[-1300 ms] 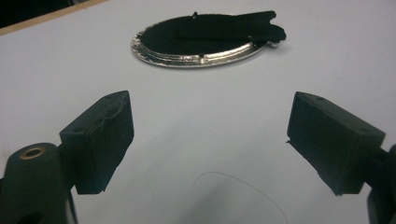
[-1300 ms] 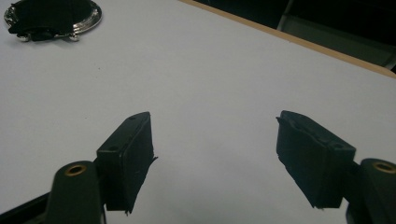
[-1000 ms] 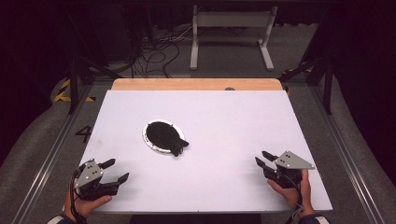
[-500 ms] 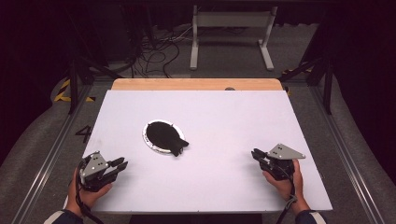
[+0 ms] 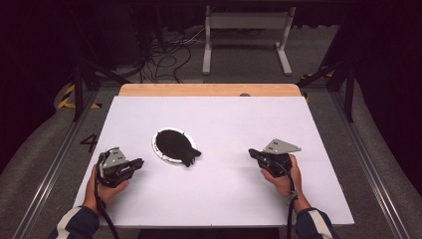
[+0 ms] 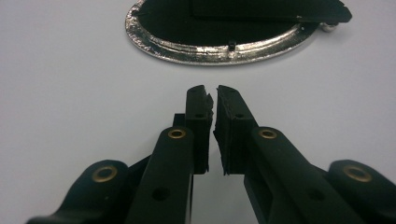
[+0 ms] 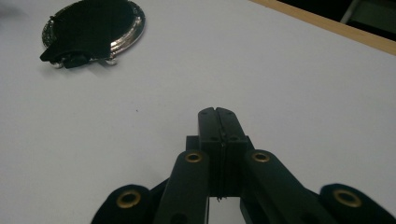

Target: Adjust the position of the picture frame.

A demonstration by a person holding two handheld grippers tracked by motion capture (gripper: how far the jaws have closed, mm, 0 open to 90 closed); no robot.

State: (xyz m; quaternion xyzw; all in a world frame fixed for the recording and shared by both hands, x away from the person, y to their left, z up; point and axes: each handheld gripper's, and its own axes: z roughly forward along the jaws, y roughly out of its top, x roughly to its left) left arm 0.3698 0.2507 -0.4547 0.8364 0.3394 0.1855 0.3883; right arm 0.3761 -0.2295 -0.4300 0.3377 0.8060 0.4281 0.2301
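Observation:
An oval silver-rimmed frame (image 5: 171, 143) with a black back and a small stand lies flat on the white table (image 5: 224, 114), left of centre. My left gripper (image 5: 138, 162) rests low on the table, left of the frame and pointing at it. Its jaws have just been closing and are shut, with nothing between them. In the left gripper view the pads (image 6: 211, 93) nearly touch, and the frame's rim (image 6: 205, 51) lies just ahead. My right gripper (image 5: 253, 152) sits right of the frame, also just closed, shut and empty (image 7: 217, 112). The frame (image 7: 93, 25) lies far off in that view.
A wooden strip (image 5: 209, 89) runs along the table's far edge. Beyond it stand a metal stand (image 5: 246, 30) and loose cables (image 5: 169, 55) on the floor. Dark rails flank the table on both sides.
Both grippers' jaws went from open to shut with nothing in them. Both hands moved forward and inward across the table toward the frame.

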